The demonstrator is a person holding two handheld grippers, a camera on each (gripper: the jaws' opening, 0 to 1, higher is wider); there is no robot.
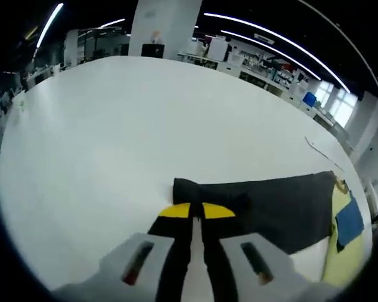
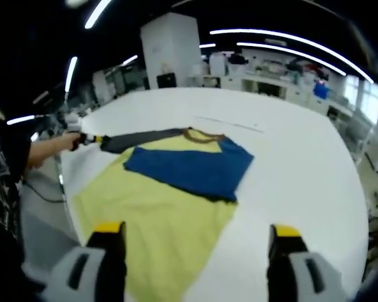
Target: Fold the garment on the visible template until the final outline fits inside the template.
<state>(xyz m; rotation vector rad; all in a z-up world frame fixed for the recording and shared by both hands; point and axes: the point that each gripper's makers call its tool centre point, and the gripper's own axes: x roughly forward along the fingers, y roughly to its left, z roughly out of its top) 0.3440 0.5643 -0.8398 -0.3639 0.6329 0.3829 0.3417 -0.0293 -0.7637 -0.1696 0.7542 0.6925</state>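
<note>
A garment lies flat on the white table (image 2: 302, 157): a yellow body (image 2: 157, 226), a blue part (image 2: 189, 167) folded over it, and a dark grey sleeve (image 2: 142, 138) stretched out to the left. In the left gripper view the grey sleeve (image 1: 271, 204) runs to the right, towards the yellow and blue cloth (image 1: 343, 229). My left gripper (image 1: 196, 211) is shut on the sleeve's end; it also appears in the right gripper view (image 2: 91, 139), held by a person's hand. My right gripper (image 2: 195, 229) stands wide open above the yellow body's near edge, holding nothing.
A thin line (image 2: 230, 123) lies on the table beyond the garment's collar. The person's arm and dark clothing (image 2: 12, 170) are at the left table edge. Desks, shelves and a white pillar (image 2: 170, 50) stand far behind.
</note>
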